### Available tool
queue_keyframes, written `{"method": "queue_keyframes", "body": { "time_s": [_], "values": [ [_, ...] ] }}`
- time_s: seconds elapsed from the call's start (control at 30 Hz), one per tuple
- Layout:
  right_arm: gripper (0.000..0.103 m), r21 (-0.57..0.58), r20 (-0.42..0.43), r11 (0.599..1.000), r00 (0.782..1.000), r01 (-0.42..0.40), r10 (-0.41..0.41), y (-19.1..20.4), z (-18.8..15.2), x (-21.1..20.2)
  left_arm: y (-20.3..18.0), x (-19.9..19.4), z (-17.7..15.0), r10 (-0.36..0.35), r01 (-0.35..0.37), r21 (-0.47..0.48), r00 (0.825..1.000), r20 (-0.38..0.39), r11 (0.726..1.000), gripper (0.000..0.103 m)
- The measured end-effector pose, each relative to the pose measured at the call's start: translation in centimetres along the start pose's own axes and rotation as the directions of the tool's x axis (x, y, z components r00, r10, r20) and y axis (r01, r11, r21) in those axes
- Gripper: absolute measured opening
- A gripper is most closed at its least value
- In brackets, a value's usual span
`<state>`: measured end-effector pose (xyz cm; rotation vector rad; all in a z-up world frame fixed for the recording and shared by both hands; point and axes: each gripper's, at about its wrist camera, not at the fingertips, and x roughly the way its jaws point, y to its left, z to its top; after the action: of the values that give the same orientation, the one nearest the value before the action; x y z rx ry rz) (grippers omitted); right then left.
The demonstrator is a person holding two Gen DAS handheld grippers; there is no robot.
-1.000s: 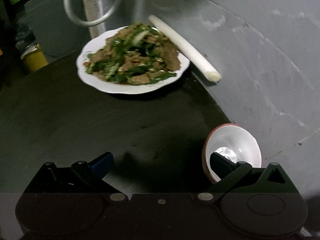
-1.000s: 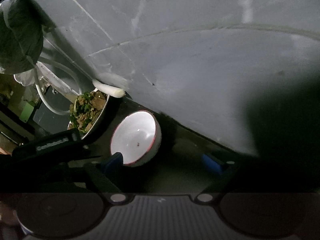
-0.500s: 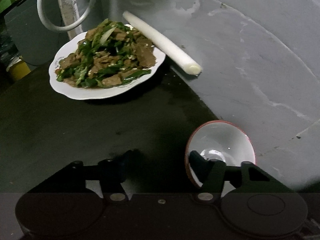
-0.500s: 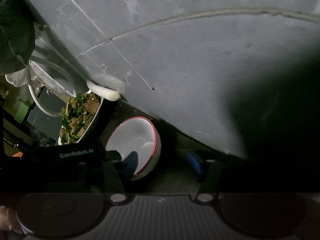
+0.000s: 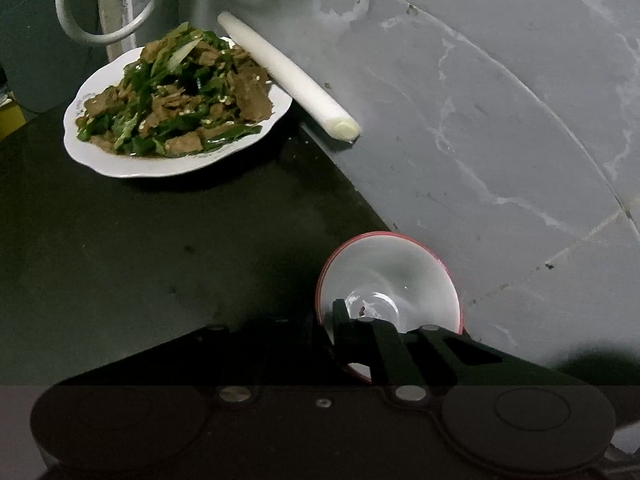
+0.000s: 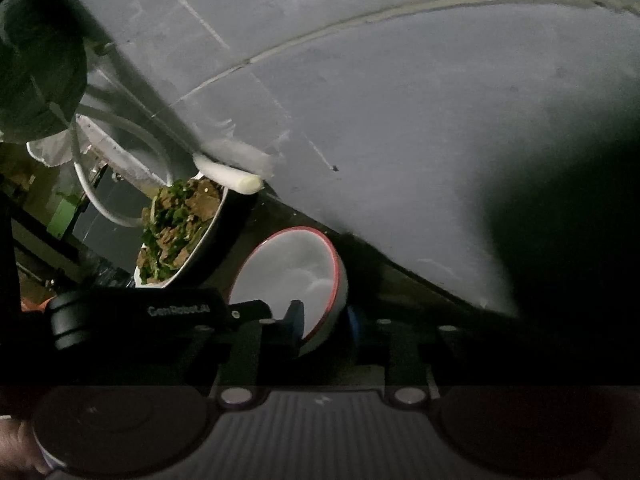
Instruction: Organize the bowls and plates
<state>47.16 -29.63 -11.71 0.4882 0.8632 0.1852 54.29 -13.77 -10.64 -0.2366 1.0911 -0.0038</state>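
Sitting at the back edge of the dark desk (image 5: 168, 264), right against the grey wall (image 5: 500, 128), the red-rimmed white bowl (image 5: 390, 276) now has both claws on its rim. A second ago the two claws stood wide apart around it; since then both have drawn in. The left claw (image 5: 326, 322) has shut on the bowl's near-left wall, one finger (image 5: 340, 312) showing inside the basin and the other outside in the dark. The right claw (image 6: 324, 320) is closing on the rim from the other side, its blue pads straddling the bowl's wall in the right wrist view; they look to be touching the wall, though the dim light makes that hard to confirm.

With two grips on one bowl, my reading is that the pick-up is just being secured and the lift has not begun, since the bowl looks seated on the desk.

Further left along the wall stands the white plate (image 5: 120, 160), heaped with green pepper and brown slices, well apart from the bowl. A pale leek stalk (image 5: 288, 80) leans between that plate's far rim and the wall. Any carry toward the plate should stay low and level, since a thin rim pinch can slip.
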Motion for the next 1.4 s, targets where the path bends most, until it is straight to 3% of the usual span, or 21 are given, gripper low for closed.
{"method": "queue_keyframes", "body": {
  "time_s": [0.47, 0.8, 1.4],
  "values": [
    [0.025, -0.069, -0.031, 0.997, 0.999, -0.018, 0.016, 1.2, -2.2, -1.9, 1.4, -3.8, -3.0, 0.01, -0.009, -0.034, 0.999, 0.032, 0.999, 0.008],
    [0.025, -0.133, -0.014, 0.99, 0.999, -0.05, 0.049, 3.4, -4.7, -5.8, 3.1, -9.3, -6.8, 0.012, -0.005, -0.072, 0.995, 0.097, 0.997, 0.008],
    [0.024, -0.247, 0.052, 0.967, 0.995, -0.066, 0.081, 9.3, -14.0, -16.2, 7.3, -20.6, -16.9, -0.025, 0.042, -0.088, 0.982, 0.19, 0.995, 0.008]
  ]
}}
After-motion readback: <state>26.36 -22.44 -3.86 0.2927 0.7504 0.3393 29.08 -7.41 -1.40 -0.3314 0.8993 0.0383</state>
